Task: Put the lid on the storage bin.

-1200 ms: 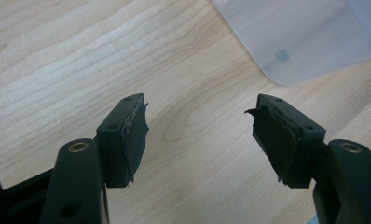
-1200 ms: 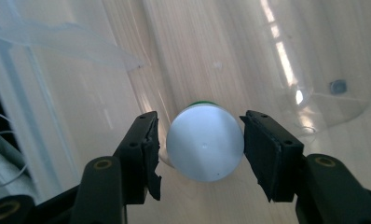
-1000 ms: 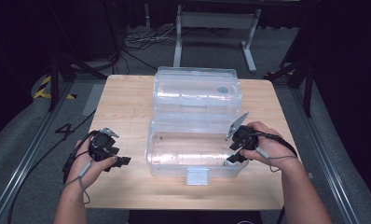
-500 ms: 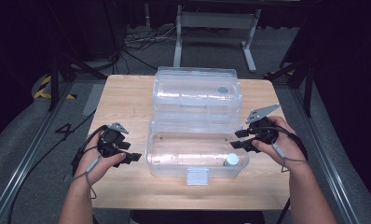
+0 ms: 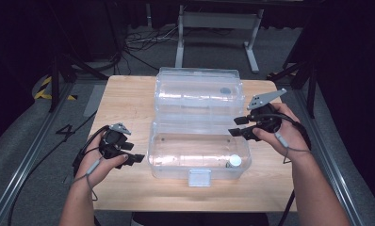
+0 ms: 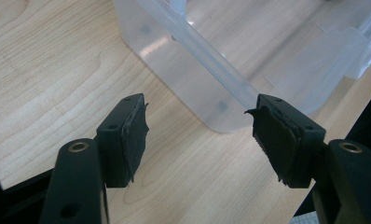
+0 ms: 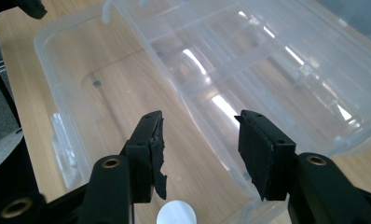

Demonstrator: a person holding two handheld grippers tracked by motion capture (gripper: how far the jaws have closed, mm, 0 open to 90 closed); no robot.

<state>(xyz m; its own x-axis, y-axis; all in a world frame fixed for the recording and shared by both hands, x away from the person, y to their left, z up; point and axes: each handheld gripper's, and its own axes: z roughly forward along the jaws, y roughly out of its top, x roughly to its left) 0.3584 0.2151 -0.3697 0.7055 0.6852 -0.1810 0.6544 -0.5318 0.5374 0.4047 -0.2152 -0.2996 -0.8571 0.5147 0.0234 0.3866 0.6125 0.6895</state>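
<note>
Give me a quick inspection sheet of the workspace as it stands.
Surface: wooden table, bare around the box.
Job's things: clear box open, lid laid back; small white cap inside, near right corner.
Clutter: nothing seen.
Grippers: left claw open, at the box's left wall; right claw open, empty, over the box's right end.
Cables: one trails from each gripper; more on the floor behind.
Surroundings: dark room, metal stand.

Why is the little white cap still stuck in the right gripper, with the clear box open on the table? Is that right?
Not quite. The right gripper is empty, jaws open, above the box's right end. The white cap lies inside the box at its near right corner, as the high view shows. The box is open on the table, as you said.
</note>
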